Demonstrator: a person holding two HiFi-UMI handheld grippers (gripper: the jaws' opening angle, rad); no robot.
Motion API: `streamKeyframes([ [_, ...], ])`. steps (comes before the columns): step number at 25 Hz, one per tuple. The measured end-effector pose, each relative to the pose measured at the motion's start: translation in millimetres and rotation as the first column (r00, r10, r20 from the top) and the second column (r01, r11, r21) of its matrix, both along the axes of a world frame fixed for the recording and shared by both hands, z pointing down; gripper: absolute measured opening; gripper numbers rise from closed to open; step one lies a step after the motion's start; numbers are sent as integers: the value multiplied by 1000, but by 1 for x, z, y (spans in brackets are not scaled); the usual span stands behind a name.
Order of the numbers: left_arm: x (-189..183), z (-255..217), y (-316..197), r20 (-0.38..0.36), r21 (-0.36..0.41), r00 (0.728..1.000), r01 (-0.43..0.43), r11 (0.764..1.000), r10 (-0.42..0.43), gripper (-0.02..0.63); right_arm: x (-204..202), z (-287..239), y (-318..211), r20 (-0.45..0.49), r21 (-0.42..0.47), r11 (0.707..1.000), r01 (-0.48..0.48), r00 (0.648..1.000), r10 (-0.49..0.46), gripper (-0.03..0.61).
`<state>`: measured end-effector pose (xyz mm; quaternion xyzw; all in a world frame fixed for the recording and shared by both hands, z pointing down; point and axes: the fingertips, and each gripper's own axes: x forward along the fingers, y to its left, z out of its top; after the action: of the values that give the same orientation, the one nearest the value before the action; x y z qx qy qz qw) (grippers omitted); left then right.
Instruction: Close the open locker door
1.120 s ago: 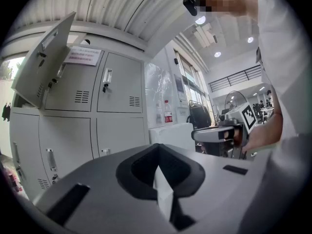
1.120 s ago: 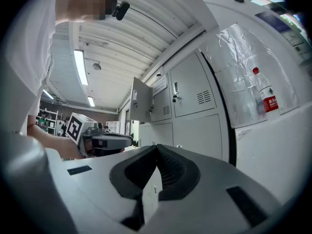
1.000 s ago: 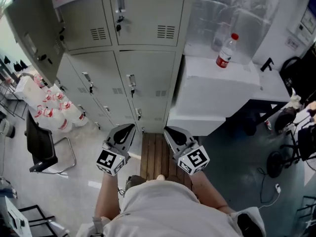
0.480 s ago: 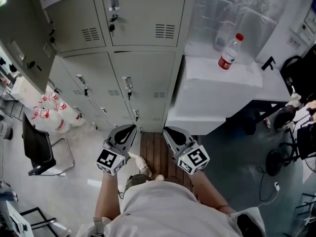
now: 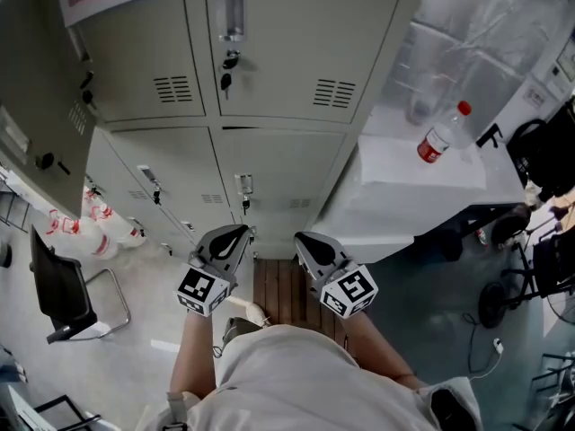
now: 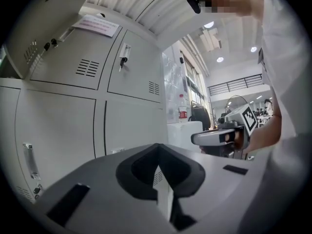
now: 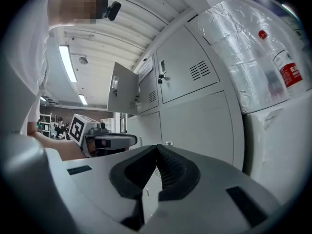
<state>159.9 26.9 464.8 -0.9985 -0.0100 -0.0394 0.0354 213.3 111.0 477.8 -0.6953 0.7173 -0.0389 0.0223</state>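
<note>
A bank of grey lockers [image 5: 269, 70] stands in front of me. The open locker door [image 5: 36, 88] swings out at the upper left; it also shows in the right gripper view [image 7: 122, 89] and at the top left of the left gripper view [image 6: 29, 13]. My left gripper [image 5: 238, 232] is held low before the lower lockers, shut with nothing in it [image 6: 157, 150]. Beside it my right gripper [image 5: 303, 239] is shut and empty too [image 7: 156, 150]. Both are well below and to the right of the open door, apart from it.
A white cabinet [image 5: 395, 196] stands right of the lockers with a red-labelled bottle [image 5: 440, 137] on top. A black chair [image 5: 58, 294] and several red-labelled bottles [image 5: 76, 227] sit on the floor at left. Wooden slats [image 5: 278, 285] lie underfoot.
The lockers have grown larger and the open door has slid further to the left edge as the person moved closer. Both grippers stay shut and side by side.
</note>
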Motion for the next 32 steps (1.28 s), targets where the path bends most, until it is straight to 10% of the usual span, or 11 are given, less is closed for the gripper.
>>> streamKeyframes([
  [19,-63,22,-131,35,-25,974,226,974,-225,2,-54,1,-157,6,-9,968,250,968,-250,8],
  [27,-106,10,-166,20,-15,900,436,900,-435,2,-93,-7,-207,5,4,888,460,888,-460,9],
  [32,-140,4,-178,10,-50,812,583,811,-583,3,-120,-12,-230,17,9,812,584,812,-584,9],
])
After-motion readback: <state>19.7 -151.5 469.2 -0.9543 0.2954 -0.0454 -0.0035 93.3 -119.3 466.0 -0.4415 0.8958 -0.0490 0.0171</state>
